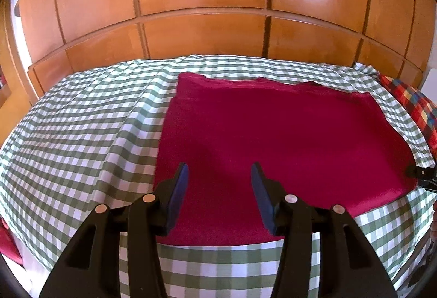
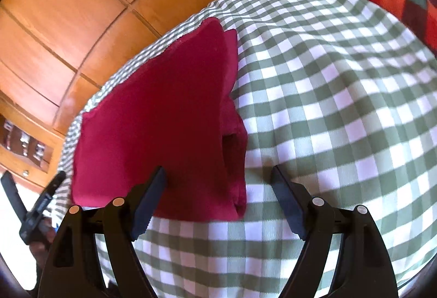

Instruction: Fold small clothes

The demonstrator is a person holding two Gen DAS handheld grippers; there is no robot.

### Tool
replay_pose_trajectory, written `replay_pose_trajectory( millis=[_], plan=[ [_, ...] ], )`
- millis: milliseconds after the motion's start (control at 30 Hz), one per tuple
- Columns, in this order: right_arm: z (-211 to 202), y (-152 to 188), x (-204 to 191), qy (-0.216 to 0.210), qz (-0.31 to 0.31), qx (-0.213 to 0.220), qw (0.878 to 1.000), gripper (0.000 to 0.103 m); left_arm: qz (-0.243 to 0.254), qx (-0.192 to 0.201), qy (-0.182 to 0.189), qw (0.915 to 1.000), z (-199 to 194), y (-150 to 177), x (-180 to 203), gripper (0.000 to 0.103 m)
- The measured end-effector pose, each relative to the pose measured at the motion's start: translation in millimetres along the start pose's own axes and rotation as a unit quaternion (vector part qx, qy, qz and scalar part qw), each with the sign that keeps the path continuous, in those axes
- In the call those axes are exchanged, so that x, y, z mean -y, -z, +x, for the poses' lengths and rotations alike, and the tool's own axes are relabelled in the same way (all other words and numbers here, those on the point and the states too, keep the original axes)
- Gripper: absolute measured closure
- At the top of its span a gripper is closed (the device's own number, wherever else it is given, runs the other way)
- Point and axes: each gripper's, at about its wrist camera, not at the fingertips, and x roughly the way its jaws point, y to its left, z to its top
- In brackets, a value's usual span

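Left wrist view: crimson knit garment (image 1: 273, 139) lies folded flat on the green-and-white checked sheet (image 1: 82, 120); left gripper (image 1: 220, 175) above its near edge, fingers apart, empty
Right gripper (image 2: 218, 180): fingers wide, nothing between them, over the cloth's near corner
Advice: I'd pinch both layers together; lift evenly
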Motion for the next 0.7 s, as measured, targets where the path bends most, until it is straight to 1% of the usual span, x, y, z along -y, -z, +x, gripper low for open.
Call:
replay_pose_trajectory(
  millis=[100, 167, 200, 267, 333, 367, 433, 500, 533, 600, 633, 667, 700],
  plan=[
    [-3, 2, 6, -0.032, 0.017, 0.001, 0.999, 0.025, 0.010, -0.003, 0.006, 0.9999, 2, -1, 10, 0.053],
    [-5, 1, 11, -0.051, 0.033, 0.004, 0.998, 0.025, 0.016, -0.009, 0.016, 0.9997, 5, -3, 18, 0.053],
    [-4, 1, 13, -0.069, 0.045, 0.007, 0.997, 0.025, 0.020, -0.015, 0.025, 0.9994, 8, -3, 23, 0.053],
    [-1, 0, 15, -0.085, 0.049, 0.007, 0.995, 0.025, 0.030, -0.027, 0.039, 0.9984, 15, -4, 33, 0.053],
    [5, -3, 13, -0.088, 0.047, 0.006, 0.995, 0.025, 0.038, -0.036, 0.051, 0.9974, 20, -3, 43, 0.053],
    [8, -5, 12, -0.090, 0.046, 0.005, 0.995, 0.025, 0.040, -0.041, 0.063, 0.9964, 22, -3, 49, 0.053],
    [14, -10, 11, -0.095, 0.047, 0.004, 0.994, 0.025, 0.045, -0.041, 0.077, 0.9952, 23, -3, 58, 0.053],
    [19, -15, 7, -0.100, 0.042, -0.002, 0.994, 0.027, 0.051, -0.045, 0.078, 0.9947, 28, -2, 63, 0.053],
    [22, -16, 3, -0.100, 0.035, -0.006, 0.994, 0.029, 0.048, -0.052, 0.078, 0.9944, 32, -1, 63, 0.053],
    [28, -18, -3, -0.100, 0.022, -0.014, 0.995, 0.029, 0.036, -0.067, 0.086, 0.9934, 40, 1, 59, 0.053],
    [29, -19, -7, -0.098, 0.015, -0.016, 0.995, 0.033, 0.025, -0.075, 0.091, 0.9927, 43, 1, 55, 0.053],
    [31, -19, -11, -0.091, 0.010, -0.019, 0.996, 0.041, 0.019, -0.078, 0.096, 0.9921, 45, 1, 53, 0.053],
    [32, -19, -12, -0.086, 0.007, -0.022, 0.996, 0.045, 0.011, -0.081, 0.103, 0.9913, 47, 1, 50, 0.053]
  ],
)
